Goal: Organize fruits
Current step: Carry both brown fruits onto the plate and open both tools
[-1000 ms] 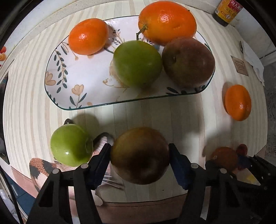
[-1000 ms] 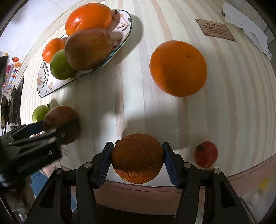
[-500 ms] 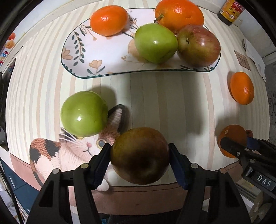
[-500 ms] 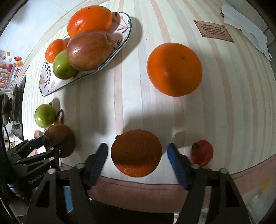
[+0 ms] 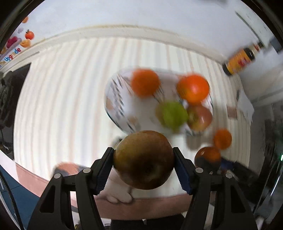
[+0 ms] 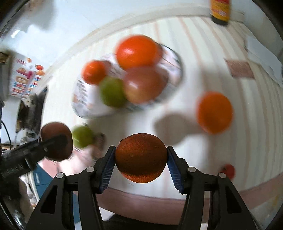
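The left gripper [image 5: 143, 160] pinches a brown apple [image 5: 143, 160]. The right gripper [image 6: 141, 157] pinches an orange [image 6: 141, 157]. Both fruits hang above the striped table [image 6: 238, 141].

So the counter [image 6: 203, 53] has a cream striped cloth over it with a pinkish border along the near edge. Sitting right on it: a patterned plate [image 6: 84, 106] with fruit piled in, a loose orange [image 6: 214, 112] well off to the plate's right, a green apple [image 6: 82, 136] just below the plate's left end, and a small red fruit [image 6: 229, 170] near the border. There's a dark bottle [image 6: 219, 10] at the far edge, plus a little brown card [image 6: 240, 69]. Everything's pretty blurry.
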